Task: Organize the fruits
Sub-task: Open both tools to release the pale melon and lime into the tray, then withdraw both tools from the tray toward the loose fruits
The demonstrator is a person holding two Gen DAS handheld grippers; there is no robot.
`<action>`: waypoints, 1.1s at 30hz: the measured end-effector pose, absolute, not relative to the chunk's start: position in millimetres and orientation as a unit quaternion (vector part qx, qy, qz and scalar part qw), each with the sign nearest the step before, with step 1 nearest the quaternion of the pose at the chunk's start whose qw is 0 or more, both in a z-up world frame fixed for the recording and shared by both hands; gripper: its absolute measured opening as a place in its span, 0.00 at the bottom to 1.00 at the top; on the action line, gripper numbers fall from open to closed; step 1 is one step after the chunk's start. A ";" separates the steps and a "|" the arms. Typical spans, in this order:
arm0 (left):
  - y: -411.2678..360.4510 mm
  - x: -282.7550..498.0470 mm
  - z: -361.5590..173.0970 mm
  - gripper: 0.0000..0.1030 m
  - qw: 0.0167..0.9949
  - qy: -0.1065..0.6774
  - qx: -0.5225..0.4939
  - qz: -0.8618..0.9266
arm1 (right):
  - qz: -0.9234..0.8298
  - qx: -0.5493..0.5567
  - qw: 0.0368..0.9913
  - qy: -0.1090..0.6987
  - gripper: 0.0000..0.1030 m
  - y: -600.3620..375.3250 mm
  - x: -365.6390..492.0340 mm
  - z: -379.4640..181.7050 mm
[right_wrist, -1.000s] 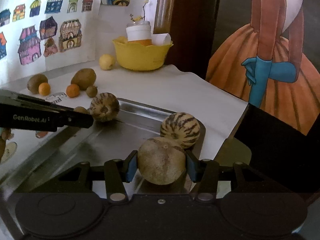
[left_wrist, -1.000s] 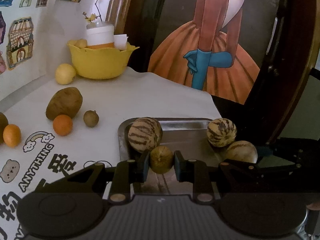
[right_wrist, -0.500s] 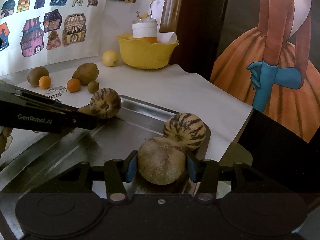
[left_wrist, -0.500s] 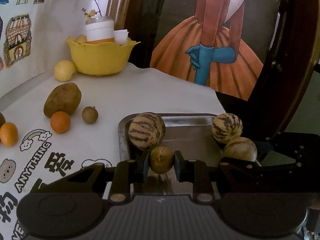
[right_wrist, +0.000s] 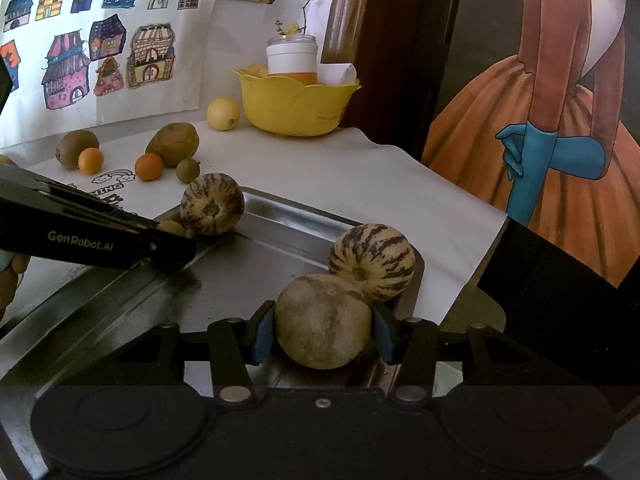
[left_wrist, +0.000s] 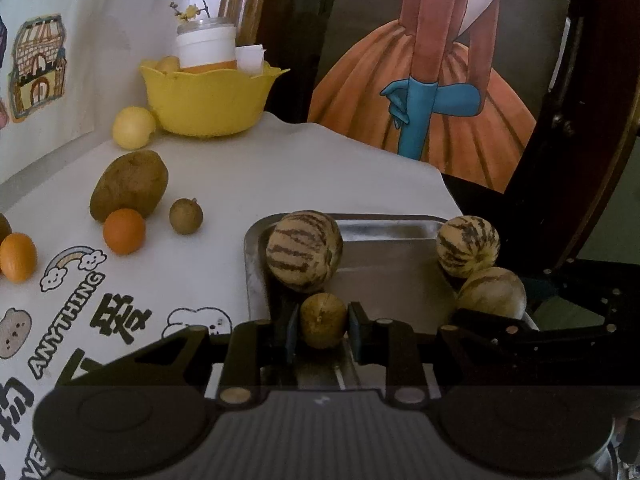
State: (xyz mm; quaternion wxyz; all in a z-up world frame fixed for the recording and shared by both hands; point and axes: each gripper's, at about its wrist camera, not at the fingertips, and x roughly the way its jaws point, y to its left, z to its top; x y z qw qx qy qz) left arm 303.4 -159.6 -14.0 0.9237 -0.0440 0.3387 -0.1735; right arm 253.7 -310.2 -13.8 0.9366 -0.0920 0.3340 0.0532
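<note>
The left gripper (left_wrist: 323, 326) squeezes a small brown fruit (left_wrist: 323, 320) tight, low over the metal tray (left_wrist: 384, 276). A stripy melon (left_wrist: 304, 250) sits touching it at 12 o'clock. The right gripper (right_wrist: 323, 334) is partly open and hugs a pale round melon (right_wrist: 323, 320) on the tray. Another stripy melon (right_wrist: 372, 260) touches it at 1 o'clock. More fruit lies on the worktop (right_wrist: 360, 176) near a yellow bowl (right_wrist: 296, 104).
</note>
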 end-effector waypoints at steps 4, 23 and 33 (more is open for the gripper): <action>-160.7 302.7 -13.2 0.28 0.924 0.339 -0.040 -0.172 | 0.052 -0.090 0.937 0.334 0.50 -310.3 252.9 -14.2; -153.1 277.9 3.8 0.67 0.934 0.311 -0.058 -0.170 | 0.049 -0.097 0.941 0.320 0.68 -306.6 232.1 -0.4; -137.1 245.3 26.5 0.86 0.946 0.279 -0.066 -0.151 | 0.044 -0.119 0.947 0.294 0.84 -297.2 205.0 19.5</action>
